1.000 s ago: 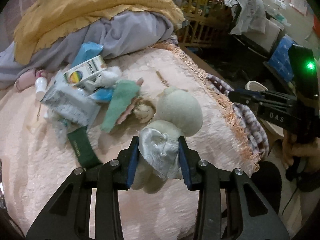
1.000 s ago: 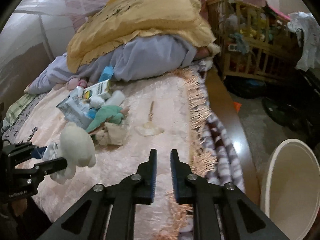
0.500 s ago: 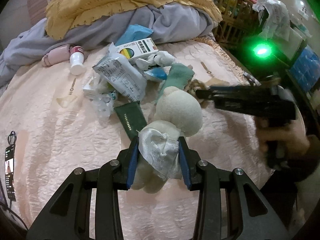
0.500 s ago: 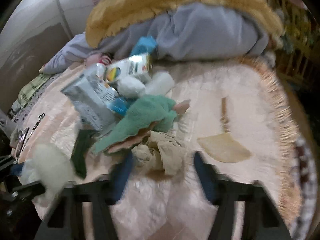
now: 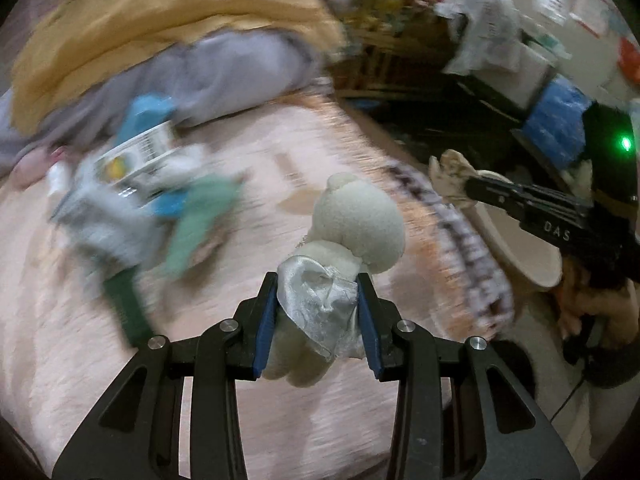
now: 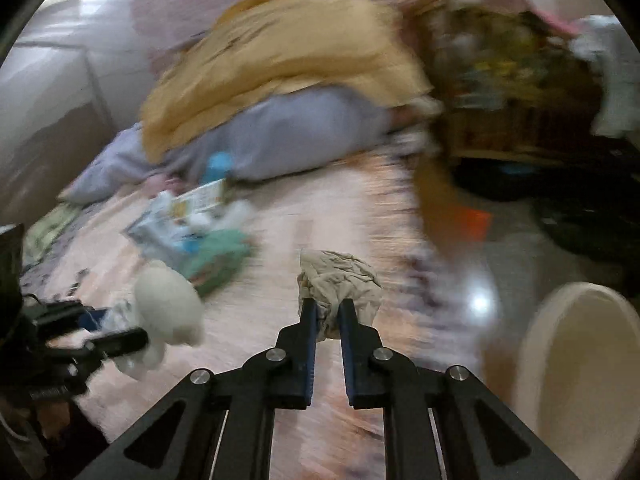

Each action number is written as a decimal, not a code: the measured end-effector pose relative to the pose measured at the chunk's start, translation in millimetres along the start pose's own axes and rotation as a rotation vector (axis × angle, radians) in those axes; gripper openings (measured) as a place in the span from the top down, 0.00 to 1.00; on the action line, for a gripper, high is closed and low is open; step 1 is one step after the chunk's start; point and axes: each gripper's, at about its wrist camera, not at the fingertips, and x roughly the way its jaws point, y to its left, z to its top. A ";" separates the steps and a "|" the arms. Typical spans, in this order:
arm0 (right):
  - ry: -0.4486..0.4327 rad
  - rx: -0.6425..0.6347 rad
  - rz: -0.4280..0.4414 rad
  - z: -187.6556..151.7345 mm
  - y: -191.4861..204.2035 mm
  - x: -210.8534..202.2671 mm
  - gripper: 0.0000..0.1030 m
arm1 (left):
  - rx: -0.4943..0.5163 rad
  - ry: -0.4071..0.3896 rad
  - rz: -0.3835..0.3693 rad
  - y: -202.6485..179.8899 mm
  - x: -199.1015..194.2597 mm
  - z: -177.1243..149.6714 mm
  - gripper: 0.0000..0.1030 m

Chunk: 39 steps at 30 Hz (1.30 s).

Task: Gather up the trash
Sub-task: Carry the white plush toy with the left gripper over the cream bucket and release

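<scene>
Half a second ago the right gripper (image 6: 328,314) had its fingers spread over the crumpled beige wad (image 6: 340,280) on the bed (image 6: 256,312); now they are clamped on it and it is lifted, near the white bin (image 6: 580,364) beside the bed, so one pickup looks done. The bin's inside, as far as visible, shows nothing. The left gripper (image 5: 318,320) remains clamped on the plush toy (image 5: 352,232) above the bed.

My left gripper (image 5: 318,324) holding the plush toy (image 5: 352,236) above the bed (image 5: 100,380), litter pile (image 6: 192,232) further back left, bin (image 6: 580,364) on the floor right of the bed, crumpled rag (image 6: 340,284) in my right gripper (image 6: 328,336) between them
</scene>
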 end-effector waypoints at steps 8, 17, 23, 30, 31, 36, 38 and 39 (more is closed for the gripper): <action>0.005 0.154 -0.268 -39.4 -125.1 -71.2 0.90 | 0.088 0.014 -0.200 -111.2 42.7 42.9 0.65; -0.010 0.324 -0.377 -75.5 -193.2 -89.0 0.43 | 0.035 0.053 -0.369 -185.6 98.4 71.6 0.54; 0.005 0.355 -0.339 -81.7 -197.2 -79.9 0.37 | 0.014 0.068 -0.375 -177.6 100.6 70.8 0.45; 0.022 0.348 -0.314 -82.7 -181.4 -63.1 0.37 | 0.028 0.081 -0.275 -149.6 107.9 55.2 0.45; 0.022 0.349 -0.309 -82.8 -180.5 -63.1 0.37 | 0.036 0.092 -0.279 -147.4 110.2 51.7 0.45; 0.018 0.355 -0.250 -85.0 -177.9 -68.2 0.37 | 0.115 0.132 -0.301 -150.4 114.1 31.6 0.37; 0.019 0.354 -0.268 -85.9 -179.9 -68.6 0.37 | 0.117 0.139 -0.288 -156.2 119.4 30.6 0.36; 0.017 0.362 -0.271 -86.3 -182.0 -68.9 0.37 | 0.110 0.144 -0.289 -157.7 122.1 31.6 0.36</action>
